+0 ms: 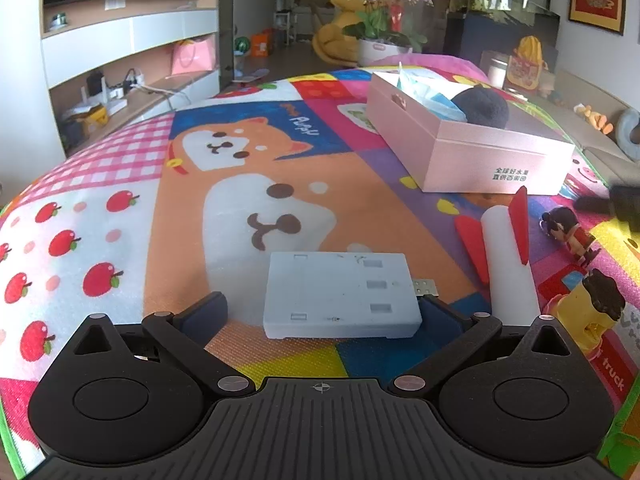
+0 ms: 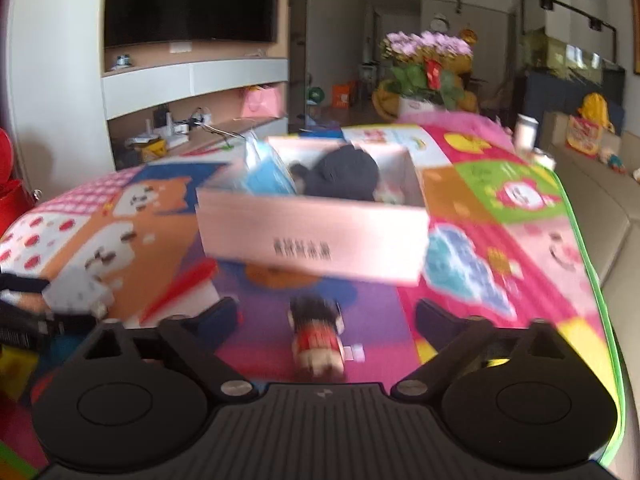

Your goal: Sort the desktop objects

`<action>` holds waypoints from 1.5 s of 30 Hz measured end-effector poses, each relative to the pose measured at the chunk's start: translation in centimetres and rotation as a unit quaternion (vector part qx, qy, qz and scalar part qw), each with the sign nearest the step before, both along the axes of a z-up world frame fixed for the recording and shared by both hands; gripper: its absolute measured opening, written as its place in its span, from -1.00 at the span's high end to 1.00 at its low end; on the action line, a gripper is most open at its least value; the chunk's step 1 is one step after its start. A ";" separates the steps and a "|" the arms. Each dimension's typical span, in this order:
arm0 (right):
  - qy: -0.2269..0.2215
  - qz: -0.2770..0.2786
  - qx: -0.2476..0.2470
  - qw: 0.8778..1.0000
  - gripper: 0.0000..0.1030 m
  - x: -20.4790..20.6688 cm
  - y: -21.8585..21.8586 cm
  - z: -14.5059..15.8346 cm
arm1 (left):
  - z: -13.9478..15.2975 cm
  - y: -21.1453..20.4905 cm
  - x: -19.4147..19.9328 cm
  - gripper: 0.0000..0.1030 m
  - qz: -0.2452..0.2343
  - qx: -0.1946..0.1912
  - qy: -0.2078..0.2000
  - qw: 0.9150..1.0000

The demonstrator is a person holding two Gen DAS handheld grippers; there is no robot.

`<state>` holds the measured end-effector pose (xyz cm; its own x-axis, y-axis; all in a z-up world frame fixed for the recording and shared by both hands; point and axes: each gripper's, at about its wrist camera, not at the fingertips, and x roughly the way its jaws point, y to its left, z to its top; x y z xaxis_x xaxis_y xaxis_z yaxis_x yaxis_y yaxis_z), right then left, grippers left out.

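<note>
My left gripper (image 1: 326,308) stands open around a flat grey USB hub (image 1: 340,296) that lies on the cartoon play mat (image 1: 240,152). The left pad is clear of the hub and the right pad is close to its edge. In the right wrist view my right gripper (image 2: 328,312) is open, with a small red-dressed doll figure (image 2: 318,336) lying between its fingers, untouched. Just beyond sits an open pink box (image 2: 312,236) holding a black plush thing (image 2: 344,172) and a blue packet (image 2: 268,176). The same pink box (image 1: 460,148) and doll figure (image 1: 572,236) show in the left wrist view.
A white roll with red fins (image 1: 508,256) and a yellow toy with a dark top (image 1: 592,312) lie right of the hub. The mat's green edge (image 2: 588,240) runs along a beige sofa (image 2: 608,208). A potted orchid (image 1: 384,8) stands behind.
</note>
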<state>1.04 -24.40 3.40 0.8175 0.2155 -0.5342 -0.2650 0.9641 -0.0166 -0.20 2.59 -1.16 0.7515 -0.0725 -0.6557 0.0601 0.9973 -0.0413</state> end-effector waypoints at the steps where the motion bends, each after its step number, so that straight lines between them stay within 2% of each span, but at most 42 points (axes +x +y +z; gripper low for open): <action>1: -0.003 0.007 -0.002 1.000 -0.62 0.8 0.3 0.8 | 0.0 0.0 0.0 -1.00 0.000 0.001 0.000 1.000; 3: -0.006 0.025 0.004 1.000 -0.44 3.0 1.0 2.8 | 0.0 0.0 -0.1 -1.00 0.000 -0.002 -0.001 1.000; 5: 0.006 0.046 0.021 0.999 -0.42 6.2 1.7 4.9 | 0.0 0.3 -0.2 -1.00 0.001 -0.011 -0.003 1.000; 7: 0.020 0.048 0.023 0.998 -0.34 10.2 2.9 6.2 | 0.1 0.6 -0.2 -1.00 0.003 -0.020 -0.006 1.000; 8: 0.026 0.042 0.015 0.999 -0.23 12.5 3.7 6.6 | 0.1 0.7 -0.2 -1.00 0.003 -0.024 -0.007 1.000; 9: 0.037 0.039 0.006 0.999 -0.15 14.4 4.6 6.6 | 0.1 0.8 -0.3 -1.00 0.003 -0.026 -0.007 1.000; 12: 0.082 0.058 -0.021 0.995 -0.07 19.2 7.4 5.4 | 0.1 0.9 -0.3 -1.00 0.003 -0.032 -0.009 0.999; 14: 0.105 0.050 -0.073 0.991 -0.06 21.0 9.1 3.8 | 0.1 1.0 -0.4 -1.00 0.003 -0.036 -0.010 0.999; 18: 0.097 0.043 -0.119 0.987 -0.07 20.1 10.2 3.5 | 0.1 1.3 -0.4 -1.00 0.002 -0.047 -0.012 0.999; 22: 0.125 0.084 -0.126 0.981 -0.10 17.8 9.9 3.1 | 0.1 1.3 -0.4 -1.00 0.002 -0.049 -0.012 0.999; 25: 0.129 0.089 -0.139 0.978 -0.25 16.6 9.6 2.8 | 0.2 1.3 -0.4 -1.00 0.003 -0.050 -0.013 0.999; 27: 0.118 0.077 -0.124 0.982 -0.28 16.0 8.8 3.3 | 0.1 1.3 -0.4 -1.00 0.003 -0.049 -0.013 0.999; 32: 0.075 0.046 -0.045 0.995 -0.32 13.7 4.9 6.1 | 0.1 1.2 -0.4 -1.00 0.003 -0.046 -0.012 0.999; 34: 0.048 0.036 -0.036 0.998 -0.44 11.9 3.3 6.8 | 0.1 1.1 -0.3 -1.00 0.003 -0.043 -0.011 0.999; 36: 0.033 0.037 -0.043 0.998 -0.47 10.6 2.5 7.0 | 0.1 1.0 -0.2 -1.00 0.003 -0.038 -0.009 0.999; 38: 0.022 0.035 -0.064 0.997 -0.40 10.6 2.9 7.1 | 0.0 0.8 -0.1 -1.00 0.003 -0.029 -0.007 1.000; 39: 0.021 0.036 -0.061 0.997 -0.25 11.0 3.2 7.3 | 0.0 0.7 0.0 -1.00 0.002 -0.024 -0.006 1.000; 41: 0.036 0.050 -0.037 0.997 -0.10 12.8 4.1 7.7 | 0.0 0.6 -0.1 -1.00 0.002 -0.023 -0.006 1.000; 43: 0.052 0.060 -0.019 0.997 -0.04 14.9 5.3 7.7 | 0.0 0.7 -0.1 -1.00 0.002 -0.028 -0.007 1.000; 45: 0.069 0.062 -0.022 0.995 0.03 17.4 6.9 7.2 | 0.0 0.7 -0.1 -1.00 0.002 -0.032 -0.008 0.999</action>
